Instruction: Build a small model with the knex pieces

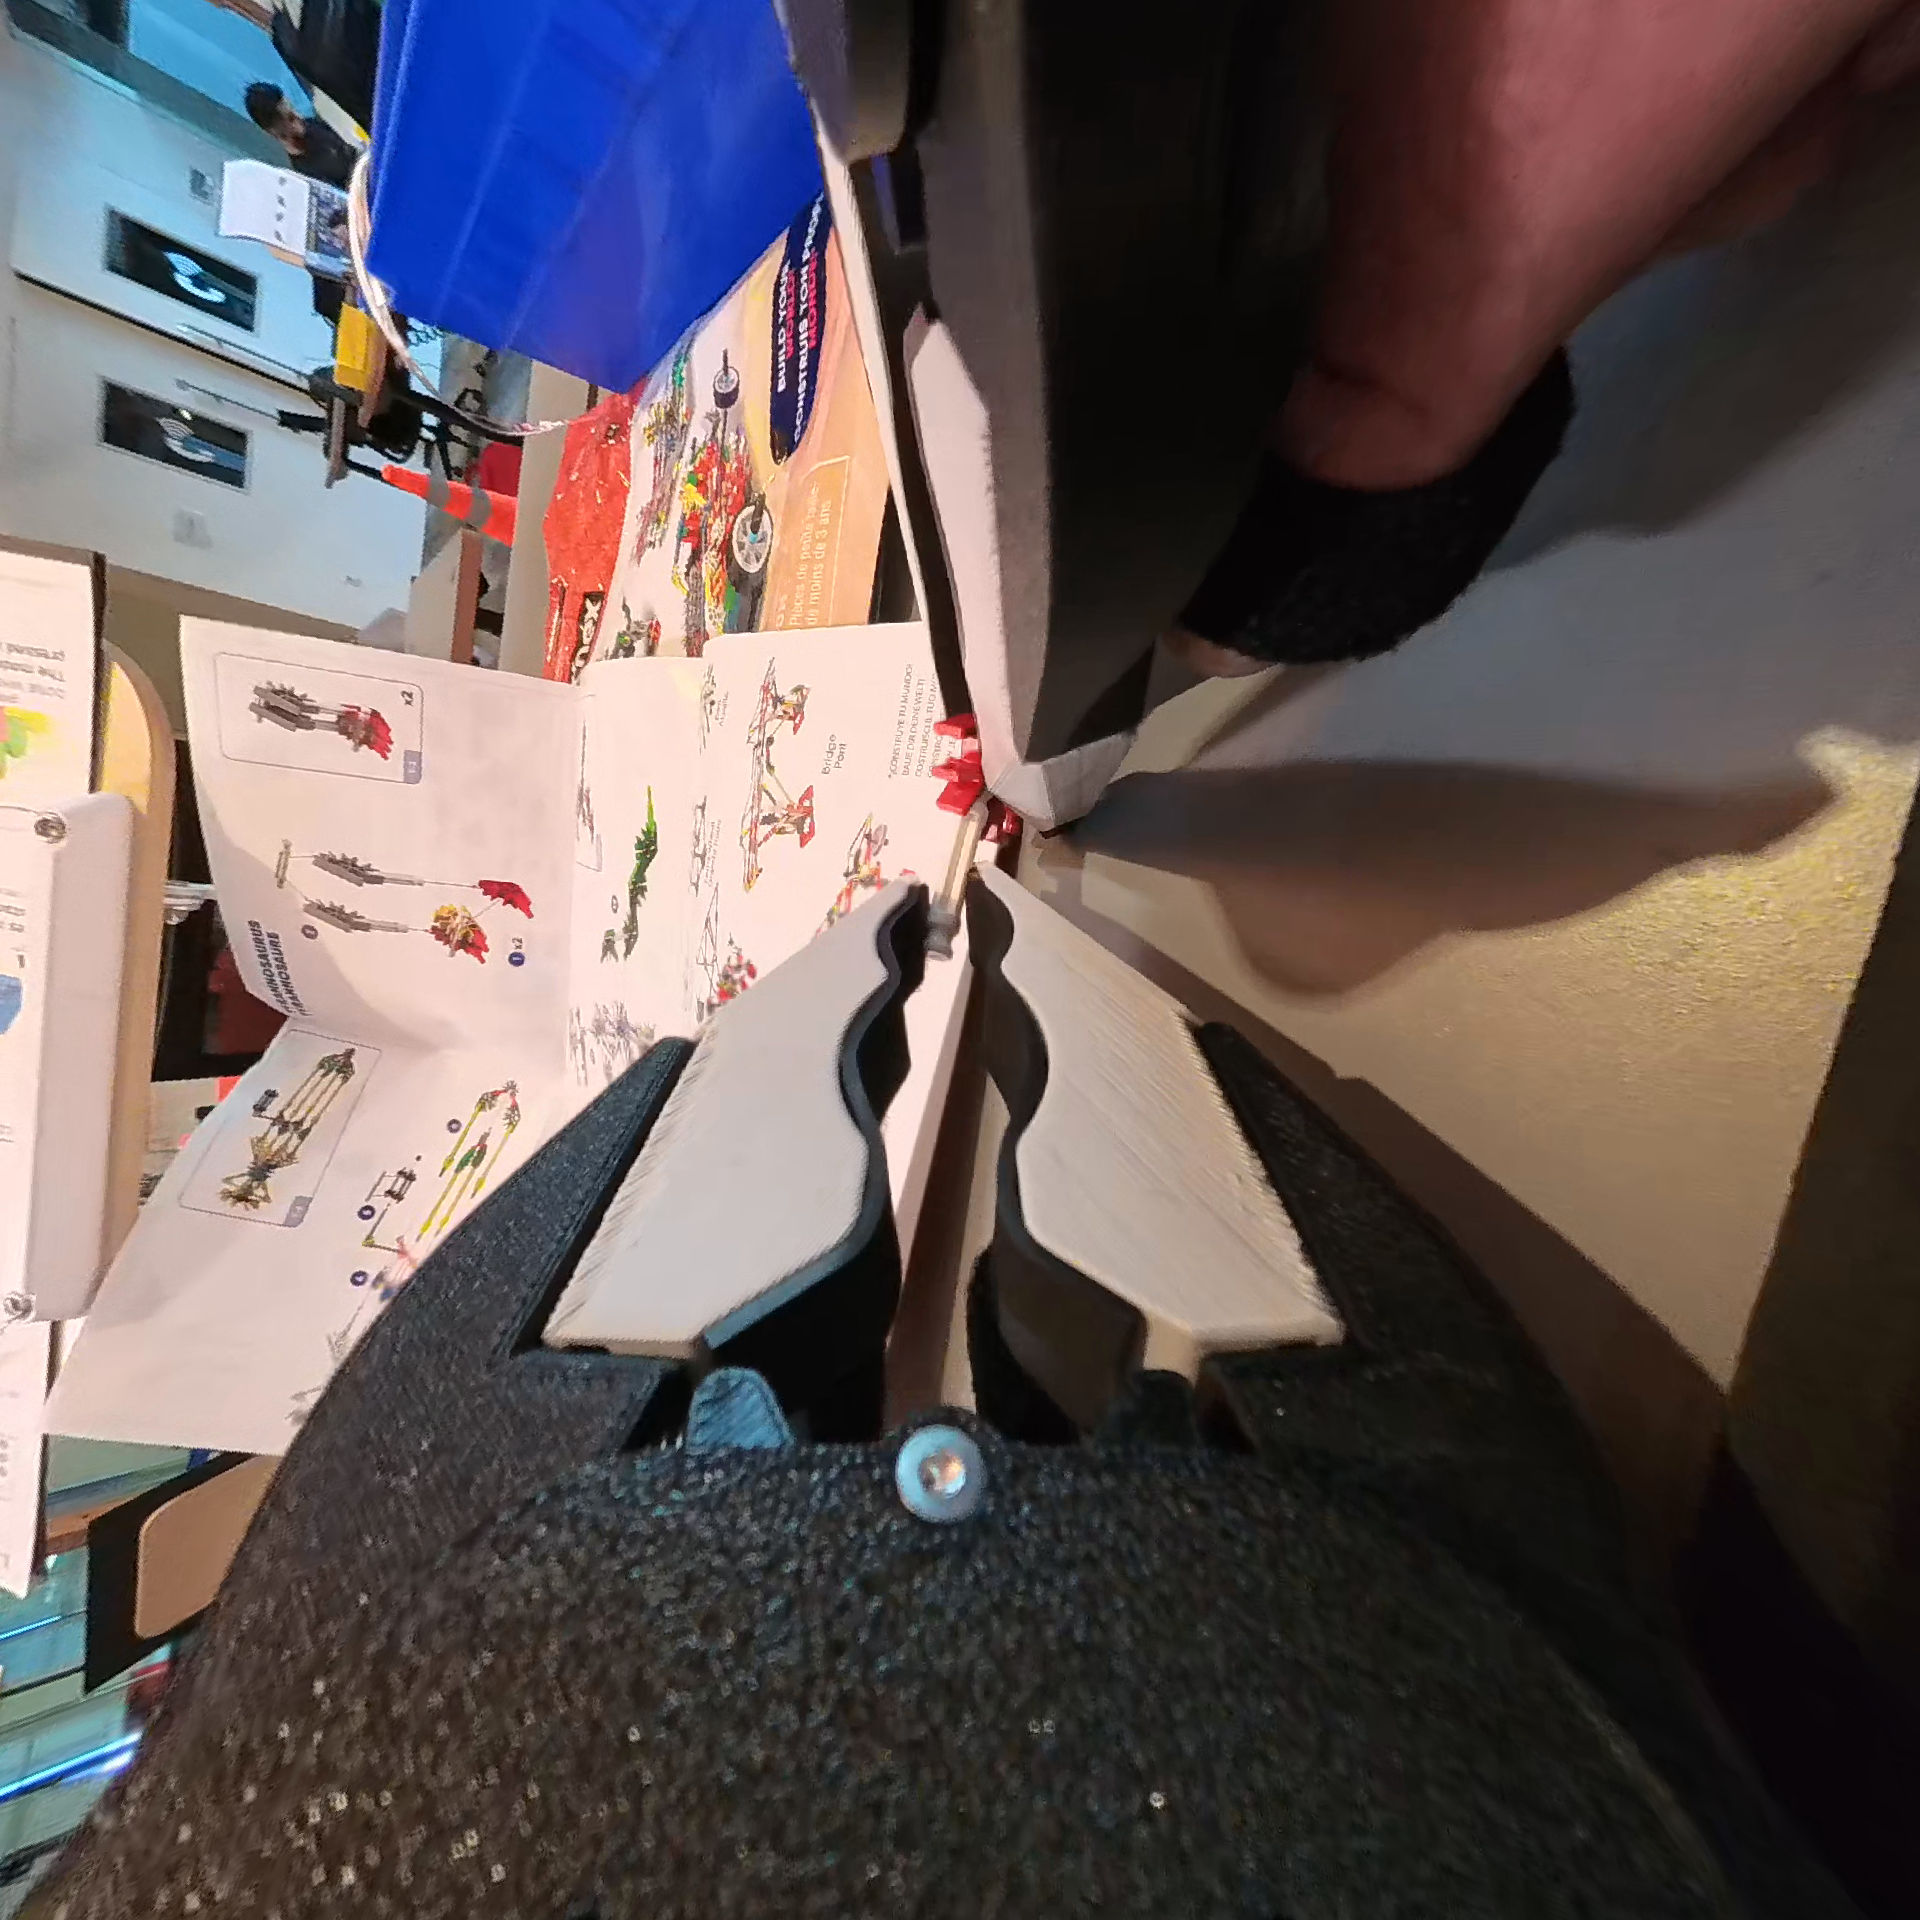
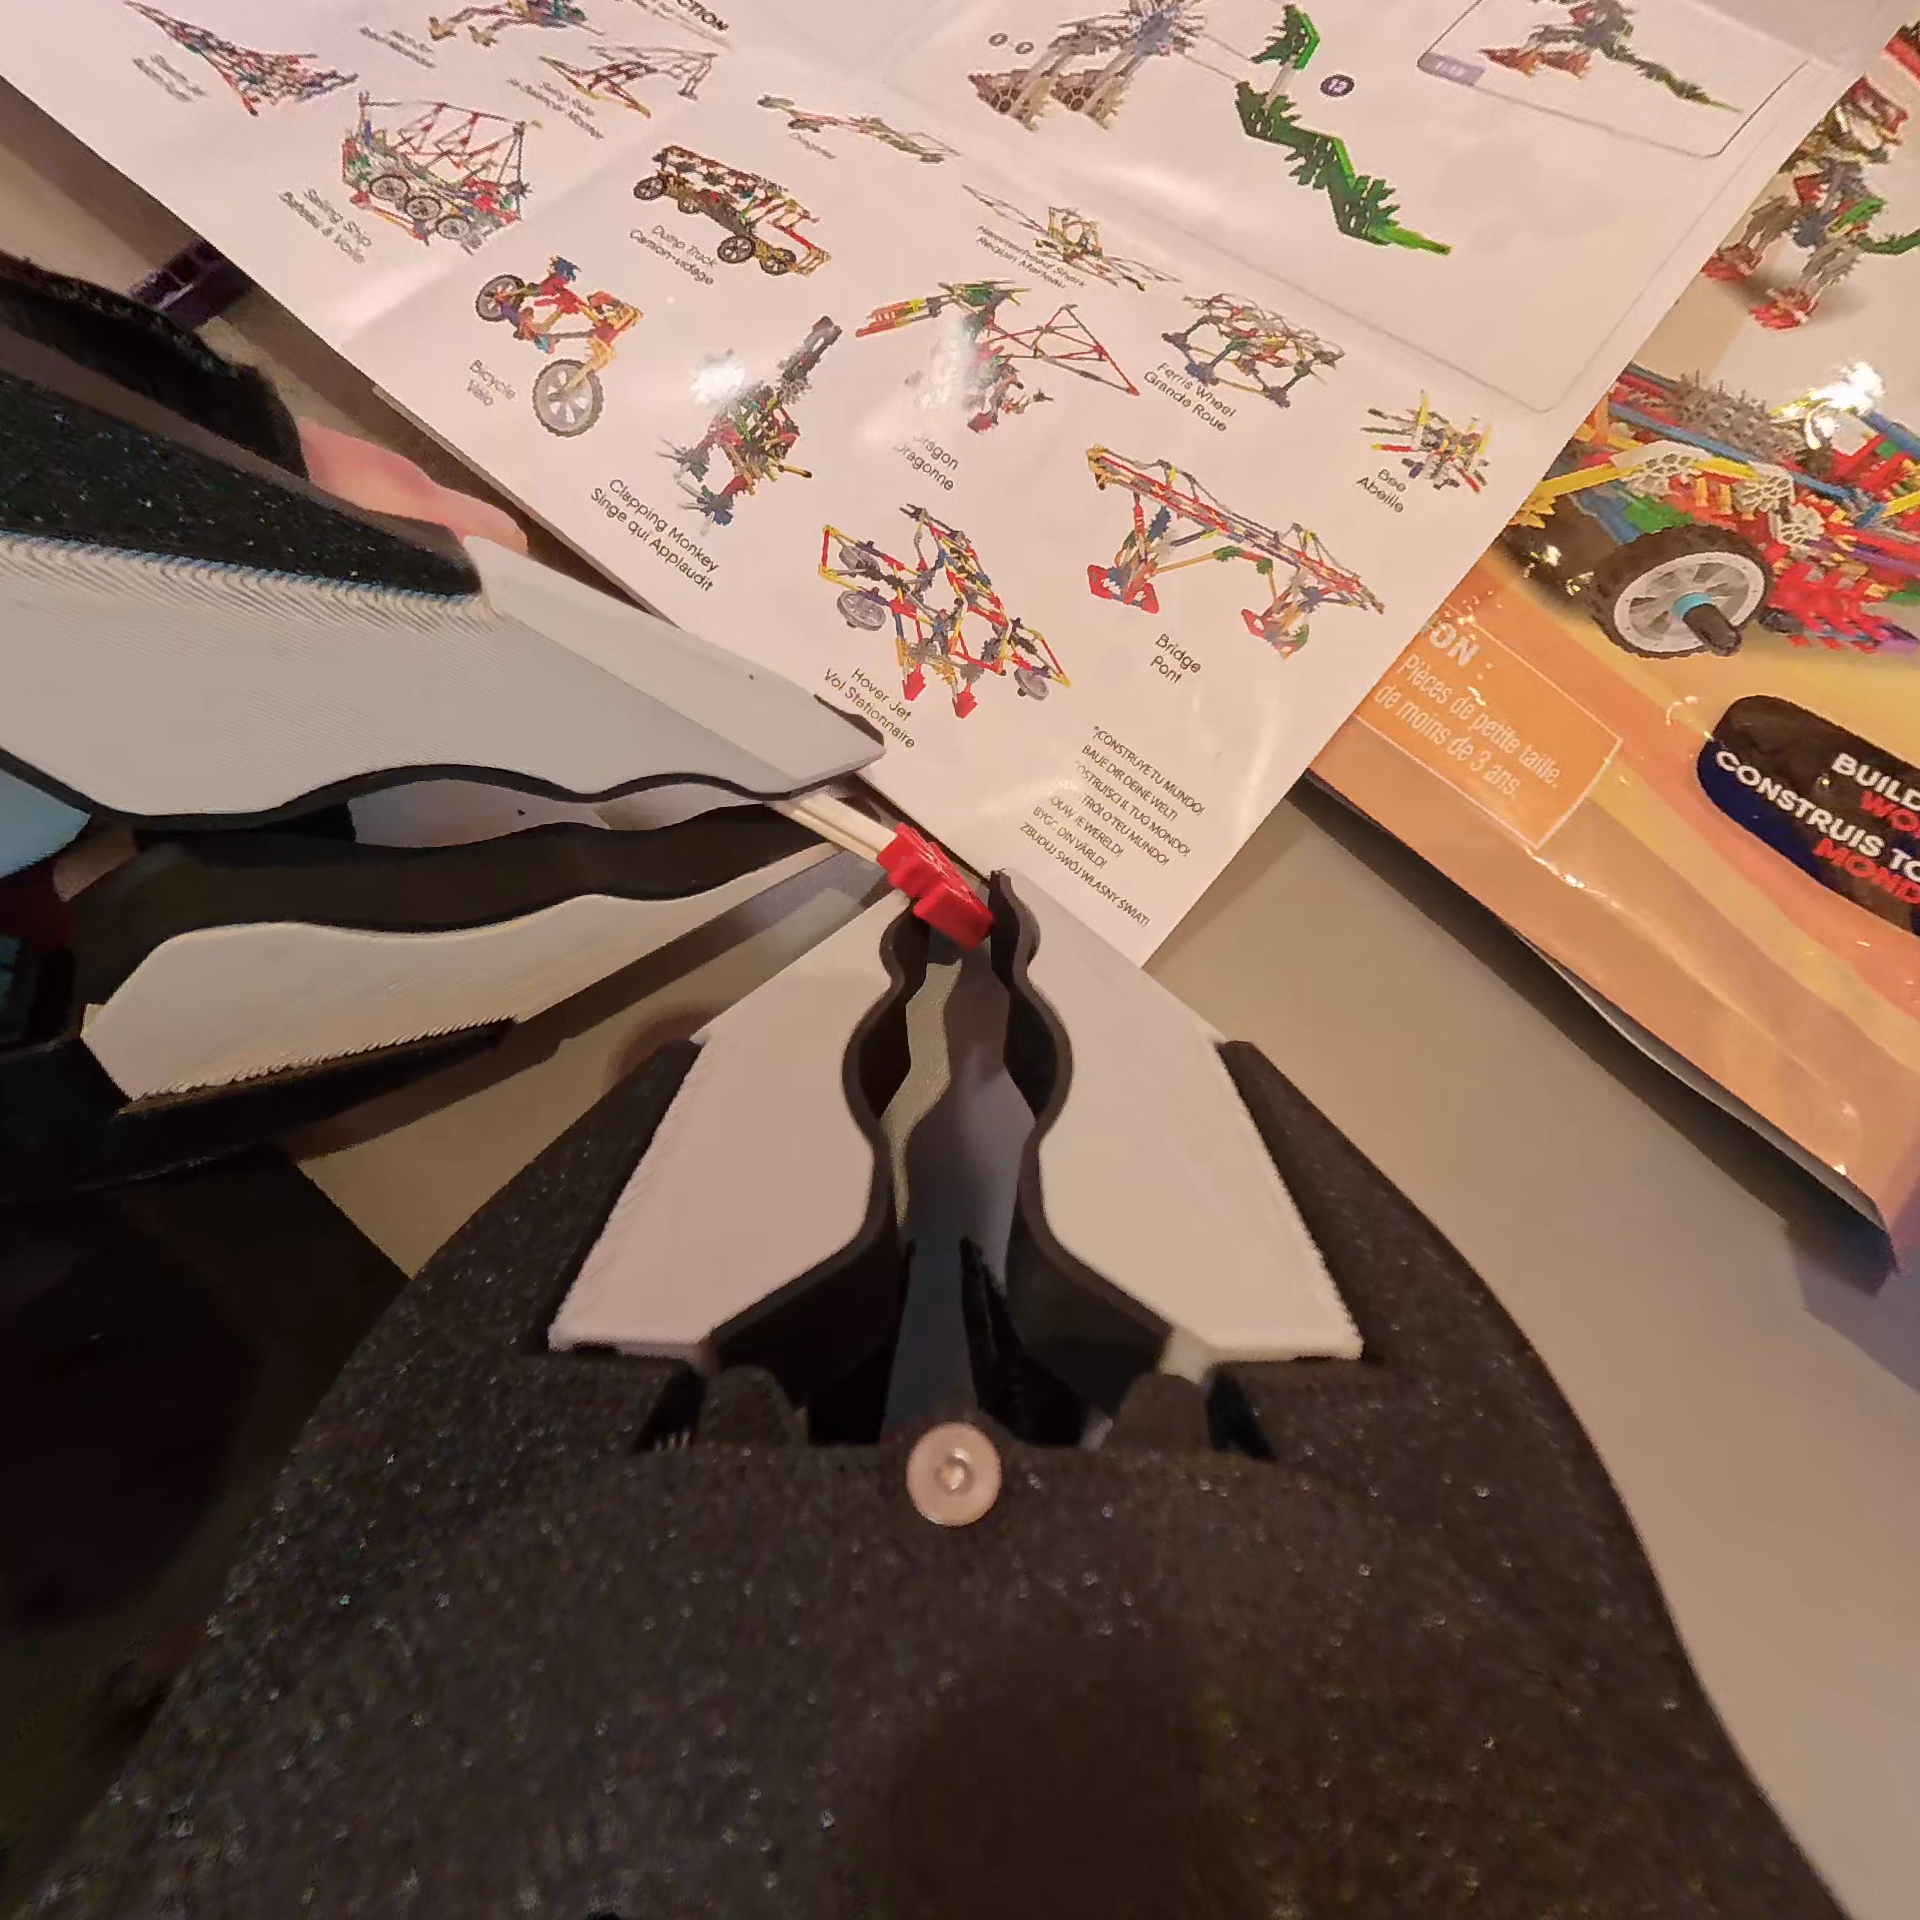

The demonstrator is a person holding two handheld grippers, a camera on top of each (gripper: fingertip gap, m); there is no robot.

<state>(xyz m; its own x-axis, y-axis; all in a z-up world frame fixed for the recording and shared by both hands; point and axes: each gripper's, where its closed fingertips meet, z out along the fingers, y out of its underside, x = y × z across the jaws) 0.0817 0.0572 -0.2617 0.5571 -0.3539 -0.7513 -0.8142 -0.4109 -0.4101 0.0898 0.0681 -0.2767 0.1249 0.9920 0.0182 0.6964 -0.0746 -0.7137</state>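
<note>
My left gripper is shut on the grey-tipped end of a short white rod. The rod's other end sits in a small red connector. My right gripper is shut on that red connector. In the right wrist view the left gripper comes in from the left, pinching the white rod. In the left wrist view the right gripper comes down from the top, held by a hand with a black finger sleeve. The two grippers meet tip to tip just above the table.
A white instruction sheet with pictures of models lies behind the grippers. An orange toy package lies to its right on the grey table. A blue bin and a white box-like device stand farther off. Only a small space, under 4 cm, lies between the two pairs of fingers.
</note>
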